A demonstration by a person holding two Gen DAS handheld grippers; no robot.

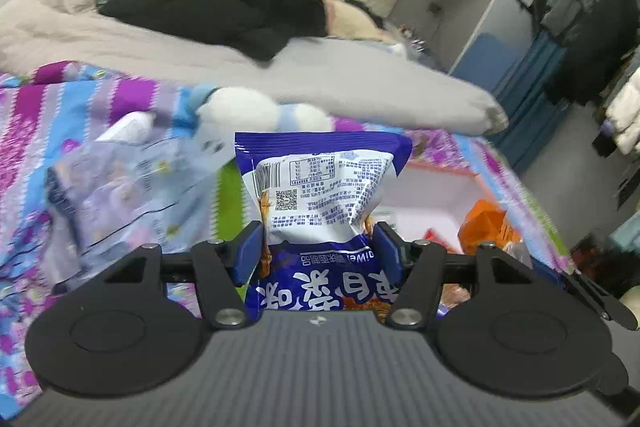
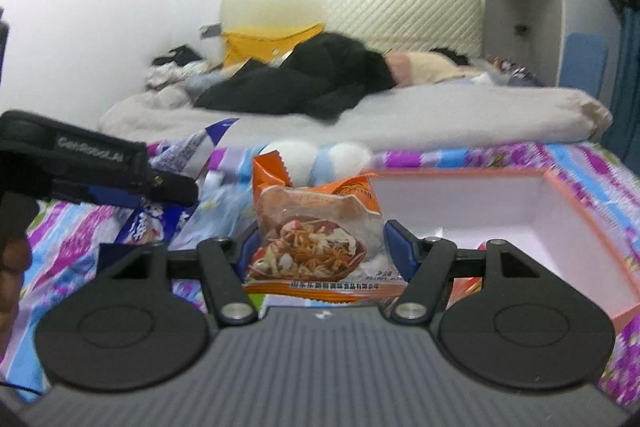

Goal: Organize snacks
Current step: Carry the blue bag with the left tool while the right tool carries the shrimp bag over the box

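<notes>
My left gripper (image 1: 316,247) is shut on a blue and white snack bag (image 1: 320,187) and holds it upright above the patterned bedspread. My right gripper (image 2: 320,247) is shut on an orange snack bag (image 2: 316,227), also upright. A white box with an orange rim (image 2: 560,211) lies open to the right of the orange bag; in the left wrist view the box (image 1: 432,195) is behind the blue bag, with the orange bag (image 1: 488,227) over it. The left gripper (image 2: 96,167) with its blue bag (image 2: 148,223) shows at the left of the right wrist view.
A pale blue plastic package (image 1: 132,187) lies on the bedspread at the left. A white and blue plush toy (image 1: 264,111) lies behind the bags. A grey duvet (image 1: 320,75) and black clothing (image 1: 224,11) cover the bed behind. The bed's edge runs along the right.
</notes>
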